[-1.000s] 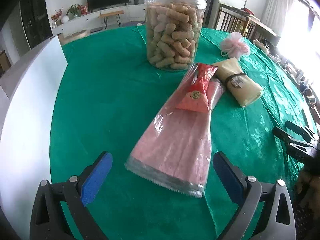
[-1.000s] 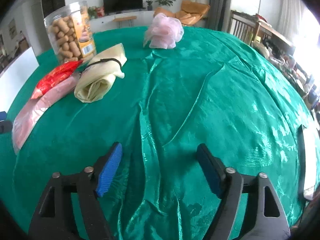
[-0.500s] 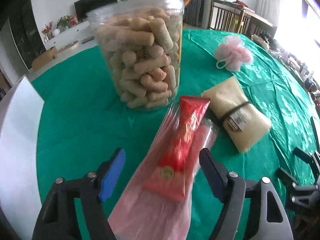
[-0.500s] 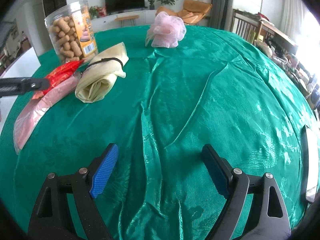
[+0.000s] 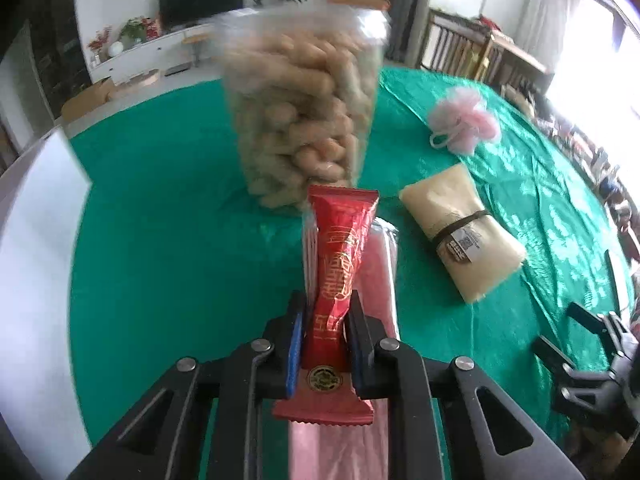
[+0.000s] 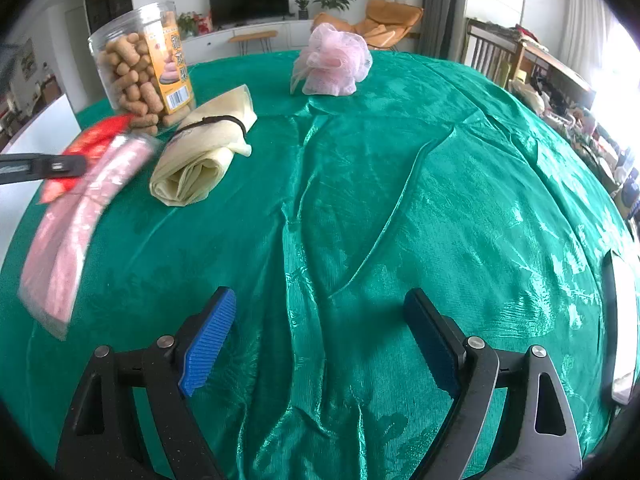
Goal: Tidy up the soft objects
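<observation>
My left gripper [image 5: 324,326] has just been closing, and now its jaws are clamped on the red wrapper [image 5: 338,276] of a long pink packet [image 5: 378,276] in clear plastic; the wrapper is pinched narrow between the two pads. In the right wrist view the same packet [image 6: 76,216] appears at the far left side, with the black finger of my left gripper [image 6: 44,166] lying across its red end. Whether the low end of the packet touches the cloth I cannot tell (this part is blurred). My right gripper [image 6: 316,340] has its jaws wide apart with nothing between them, above a bare and wrinkled part of the green tablecloth [image 6: 400,200]. Just behind the red wrapper stands a clear jar of finger biscuits [image 5: 304,108], blurred in the left view but sharp in the right one, where I see its orange label. To the right of the packet lies a folded cream cloth [image 5: 460,228] bound by a dark band with a small tag; it is near the packet, and I cannot tell if they touch. Farther away, well apart from the others, sits a pink mesh bath sponge [image 6: 332,64]. At the left edge of the table I see a white board [image 5: 36,240].
</observation>
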Available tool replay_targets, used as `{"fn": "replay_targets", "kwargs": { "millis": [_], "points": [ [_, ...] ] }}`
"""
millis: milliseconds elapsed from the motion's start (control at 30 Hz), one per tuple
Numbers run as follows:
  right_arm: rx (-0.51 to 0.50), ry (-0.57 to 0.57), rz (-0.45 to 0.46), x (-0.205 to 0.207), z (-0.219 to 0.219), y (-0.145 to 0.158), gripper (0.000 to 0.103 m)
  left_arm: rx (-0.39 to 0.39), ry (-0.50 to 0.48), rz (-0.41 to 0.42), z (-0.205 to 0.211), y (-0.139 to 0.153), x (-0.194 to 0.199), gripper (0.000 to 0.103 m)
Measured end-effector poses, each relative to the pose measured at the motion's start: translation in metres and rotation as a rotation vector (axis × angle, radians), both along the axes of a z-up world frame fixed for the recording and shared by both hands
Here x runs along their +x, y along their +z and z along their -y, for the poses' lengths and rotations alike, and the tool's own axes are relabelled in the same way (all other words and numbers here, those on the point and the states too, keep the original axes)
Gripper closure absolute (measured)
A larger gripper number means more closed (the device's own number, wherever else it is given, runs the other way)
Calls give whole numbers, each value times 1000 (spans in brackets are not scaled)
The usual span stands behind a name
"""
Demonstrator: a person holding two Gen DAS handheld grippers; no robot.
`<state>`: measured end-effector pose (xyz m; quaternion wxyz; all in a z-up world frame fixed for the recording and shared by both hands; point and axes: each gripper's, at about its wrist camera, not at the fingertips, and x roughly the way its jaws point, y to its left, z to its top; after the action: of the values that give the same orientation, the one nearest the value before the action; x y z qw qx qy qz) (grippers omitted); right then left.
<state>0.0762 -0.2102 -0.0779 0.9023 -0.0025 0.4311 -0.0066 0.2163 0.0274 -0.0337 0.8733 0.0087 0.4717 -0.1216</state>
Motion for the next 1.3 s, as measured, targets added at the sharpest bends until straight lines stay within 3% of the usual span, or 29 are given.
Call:
{"fn": "replay_targets", "kwargs": {
  "millis": [133,267,433,633,767,833,933,1100,1300],
  "points": [
    [0,0,0,0,0,0,15,-42,58,6,-35,11,-18,84],
    [0,0,0,0,0,0,15,-96,75,-29,-58,-1,-32,84],
    [0,0,0,0,0,0,15,-160,40,-51,-45,-17,-43,84],
    [0,0,0,0,0,0,15,-175,-107,-31,12,-12,-62,84],
    [0,0,0,0,0,0,15,-237,-53,-11,5,-2,-60,84],
    [0,0,0,0,0,0,15,-225,-34,-7,-4,-1,-58,84],
    [-1,-1,0,1,0,0,15,-249,-15,-47,-17,-10,-54,84],
    [0,-1,0,0,0,0,15,-355,7,-114,-30,-28,-53,80],
    [0,-1,0,0,0,0,15,-301,-2,-81,-23,-23,-56,80]
  ]
}}
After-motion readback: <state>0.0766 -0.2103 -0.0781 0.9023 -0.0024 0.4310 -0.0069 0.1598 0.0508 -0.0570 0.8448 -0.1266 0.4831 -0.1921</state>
